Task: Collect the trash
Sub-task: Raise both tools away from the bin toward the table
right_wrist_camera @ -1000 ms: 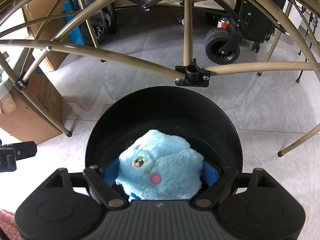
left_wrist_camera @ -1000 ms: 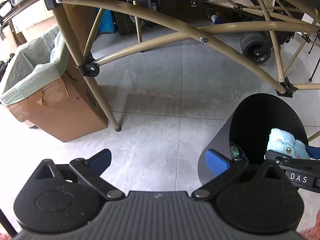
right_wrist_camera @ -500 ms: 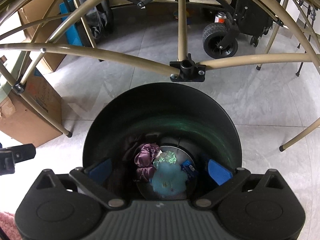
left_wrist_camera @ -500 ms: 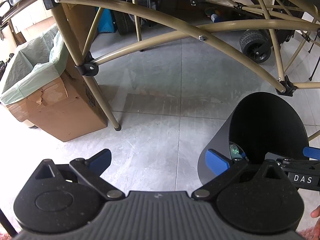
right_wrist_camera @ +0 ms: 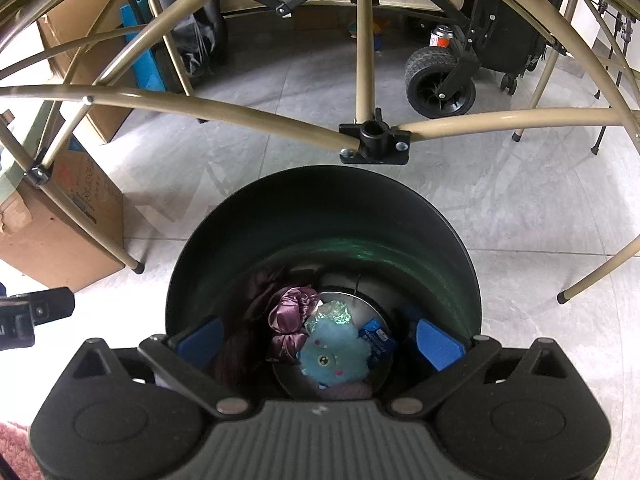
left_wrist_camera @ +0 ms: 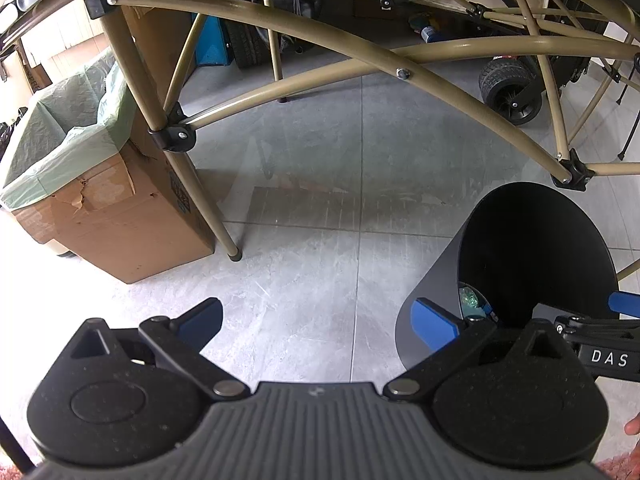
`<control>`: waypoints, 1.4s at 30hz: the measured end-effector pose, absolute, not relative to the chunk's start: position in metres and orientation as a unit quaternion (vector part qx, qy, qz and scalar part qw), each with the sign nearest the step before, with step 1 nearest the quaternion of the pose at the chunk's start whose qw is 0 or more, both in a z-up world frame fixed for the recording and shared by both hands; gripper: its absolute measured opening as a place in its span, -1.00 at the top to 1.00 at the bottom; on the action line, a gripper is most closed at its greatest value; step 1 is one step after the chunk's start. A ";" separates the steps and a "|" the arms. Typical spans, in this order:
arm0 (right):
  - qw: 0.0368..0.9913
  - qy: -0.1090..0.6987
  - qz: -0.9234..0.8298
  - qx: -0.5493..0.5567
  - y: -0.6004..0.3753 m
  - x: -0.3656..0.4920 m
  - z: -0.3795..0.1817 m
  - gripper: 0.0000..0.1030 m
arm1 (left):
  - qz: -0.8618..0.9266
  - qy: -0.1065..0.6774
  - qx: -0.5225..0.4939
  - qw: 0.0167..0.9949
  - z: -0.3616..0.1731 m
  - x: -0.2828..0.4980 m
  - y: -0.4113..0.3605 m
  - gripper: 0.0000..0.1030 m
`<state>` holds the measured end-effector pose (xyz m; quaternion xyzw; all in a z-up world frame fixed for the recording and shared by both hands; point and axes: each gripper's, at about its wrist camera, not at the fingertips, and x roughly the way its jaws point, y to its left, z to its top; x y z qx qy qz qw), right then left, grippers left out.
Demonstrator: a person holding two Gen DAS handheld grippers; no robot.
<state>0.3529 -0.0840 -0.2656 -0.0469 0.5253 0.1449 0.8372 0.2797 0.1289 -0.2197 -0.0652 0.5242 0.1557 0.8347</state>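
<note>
A black round bin [right_wrist_camera: 320, 216] stands on the floor; it also shows in the left wrist view [left_wrist_camera: 532, 248] at the right. At its bottom lie a light blue plush toy [right_wrist_camera: 334, 356], a purple scrunchie [right_wrist_camera: 290, 316], a crumpled shiny wrapper [right_wrist_camera: 330, 314] and a small blue packet [right_wrist_camera: 376, 338]. My right gripper [right_wrist_camera: 320, 340] is open and empty over the bin's near rim. My left gripper [left_wrist_camera: 320, 318] is open and empty above the floor, left of the bin. The right gripper's fingers [left_wrist_camera: 592, 326] show over the bin in the left wrist view.
A tan metal folding frame [right_wrist_camera: 372, 136] arches over the bin, with legs on the grey tile floor [left_wrist_camera: 304, 208]. A cardboard box lined with a green bag [left_wrist_camera: 80, 168] stands at the left. A wheeled black cart [right_wrist_camera: 440, 80] is at the back right.
My right gripper opened and let go of the blue plush toy, which dropped to the bottom of the bin. The left gripper has not moved.
</note>
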 end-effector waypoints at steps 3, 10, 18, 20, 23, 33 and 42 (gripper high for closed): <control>0.838 0.524 0.146 -0.047 -0.084 0.351 -0.265 -1.00 | 0.156 0.524 -0.066 0.835 -0.220 0.280 0.129 -0.99; 0.844 0.510 0.155 -0.051 -0.087 0.344 -0.253 -1.00 | 0.153 0.519 -0.065 0.839 -0.217 0.278 0.127 -0.99; 0.850 0.500 0.155 -0.051 -0.096 0.337 -0.241 -1.00 | 0.147 0.505 -0.058 0.848 -0.206 0.279 0.114 -0.99; 0.854 0.494 0.154 -0.050 -0.100 0.335 -0.236 -1.00 | 0.145 0.502 -0.056 0.851 -0.203 0.279 0.111 -0.99; 0.860 0.484 0.156 -0.050 -0.105 0.330 -0.228 -1.00 | 0.143 0.495 -0.055 0.855 -0.197 0.278 0.105 -0.99; 0.883 0.436 0.170 -0.043 -0.132 0.309 -0.182 -1.00 | 0.139 0.423 -0.061 0.893 -0.145 0.262 0.080 -0.99; 0.915 0.355 0.192 -0.003 -0.171 0.286 -0.116 -1.00 | 0.115 0.367 -0.050 0.922 -0.097 0.247 0.063 -1.00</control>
